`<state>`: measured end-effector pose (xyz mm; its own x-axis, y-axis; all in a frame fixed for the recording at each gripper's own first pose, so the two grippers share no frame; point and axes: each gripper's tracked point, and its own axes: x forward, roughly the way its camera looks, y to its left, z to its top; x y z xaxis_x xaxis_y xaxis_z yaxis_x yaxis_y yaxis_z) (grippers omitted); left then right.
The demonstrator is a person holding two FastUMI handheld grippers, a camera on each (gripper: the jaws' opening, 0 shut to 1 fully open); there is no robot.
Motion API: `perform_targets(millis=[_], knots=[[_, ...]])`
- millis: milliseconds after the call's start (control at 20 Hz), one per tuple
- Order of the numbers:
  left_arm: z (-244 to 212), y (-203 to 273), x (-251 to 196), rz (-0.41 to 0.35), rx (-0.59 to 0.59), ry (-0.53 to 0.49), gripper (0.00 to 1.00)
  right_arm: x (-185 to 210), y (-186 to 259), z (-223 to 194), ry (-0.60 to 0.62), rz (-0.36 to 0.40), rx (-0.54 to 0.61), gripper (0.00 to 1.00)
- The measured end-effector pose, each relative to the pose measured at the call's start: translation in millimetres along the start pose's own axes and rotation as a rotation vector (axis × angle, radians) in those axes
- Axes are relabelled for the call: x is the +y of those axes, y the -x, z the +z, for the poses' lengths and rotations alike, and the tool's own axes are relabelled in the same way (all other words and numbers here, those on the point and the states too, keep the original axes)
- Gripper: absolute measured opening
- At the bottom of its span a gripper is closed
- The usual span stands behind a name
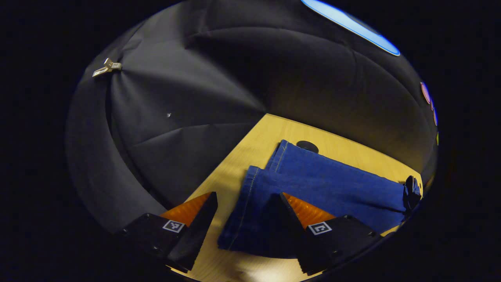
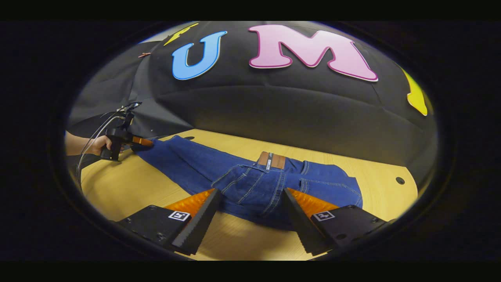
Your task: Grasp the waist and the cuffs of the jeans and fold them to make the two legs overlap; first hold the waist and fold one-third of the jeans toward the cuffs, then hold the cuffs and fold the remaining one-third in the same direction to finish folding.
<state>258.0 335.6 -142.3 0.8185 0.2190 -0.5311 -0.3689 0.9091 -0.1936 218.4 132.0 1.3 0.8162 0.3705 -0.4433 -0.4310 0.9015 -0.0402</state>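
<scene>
Jeans flat on table, both grippers open near opposite ends

Jeans lie spread on the wood table, both legs side by side, not yet overlapped.

Left gripper view: left gripper hangs over the cuff end, jaws wide apart, gripping nothing. Cuffs sit between the fingers and run toward 2 o'clock; one finger overlaps the near leg in the picture, contact cannot be told. Two hems are staggered, the far one at 12 o'clock of the near one. Dark round hole in the table just past the far hem. At 3 o'clock, at the edge of the picture, a dark object sits on the denim; too small to identify. Pale clip on the black cloth wall at 10 o'clock.

Right gripper view: right gripper is over the waist end, jaws wide apart, holding nothing. Waist with brown patch lies at 12 o'clock of the fingers, back pockets between them. Legs stretch toward 10 o'clock, where a hand holds the other gripper at the cuffs, with cables trailing from it. Table hole at 3 o'clock.
</scene>
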Motion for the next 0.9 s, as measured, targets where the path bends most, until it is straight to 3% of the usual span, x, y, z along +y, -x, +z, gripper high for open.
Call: perform_targets(millis=[100, 150, 200, 300, 450, 550, 750, 850, 900], knots=[[-5.0, -1.8, -8.9, -0.016, 0.036, -0.101, 0.99, 4.7, -3.4, -10.8, -0.044, 0.027, 0.038, 0.98], [-5.9, -5.0, -14.1, -0.028, 0.036, -0.113, 0.97, 4.4, -4.7, -15.5, -0.061, 0.031, 0.055, 0.96], [-6.8, -4.4, -18.6, -0.053, 0.036, -0.089, 0.96, 4.9, -6.3, -18.9, -0.068, 0.033, 0.066, 1.00], [-5.0, -1.4, -19.7, -0.050, 0.030, -0.068, 0.70, 5.0, -7.1, -20.7, -0.075, 0.036, 0.072, 0.95], [-8.6, 5.2, -26.3, -0.037, 0.032, -0.103, 0.38, 6.1, -5.6, -20.2, -0.062, 0.040, 0.070, 1.00], [-10.3, 4.6, -31.9, -0.043, 0.038, -0.119, 0.24, 5.4, -5.3, -22.0, -0.054, 0.039, 0.074, 1.00], [-10.6, 6.7, -48.1, -0.095, -0.003, -0.076, 0.10, 2.8, -4.6, -19.9, -0.049, 0.021, 0.077, 1.00], [-12.0, 13.7, -52.7, -0.099, -0.017, -0.032, 0.07, 0.1, -2.1, -13.2, -0.057, 0.012, 0.064, 1.00], [-11.2, 16.8, -53.8, -0.093, -0.027, -0.011, 0.07, -0.4, 0.0, -10.3, -0.064, 0.012, 0.059, 0.95]])
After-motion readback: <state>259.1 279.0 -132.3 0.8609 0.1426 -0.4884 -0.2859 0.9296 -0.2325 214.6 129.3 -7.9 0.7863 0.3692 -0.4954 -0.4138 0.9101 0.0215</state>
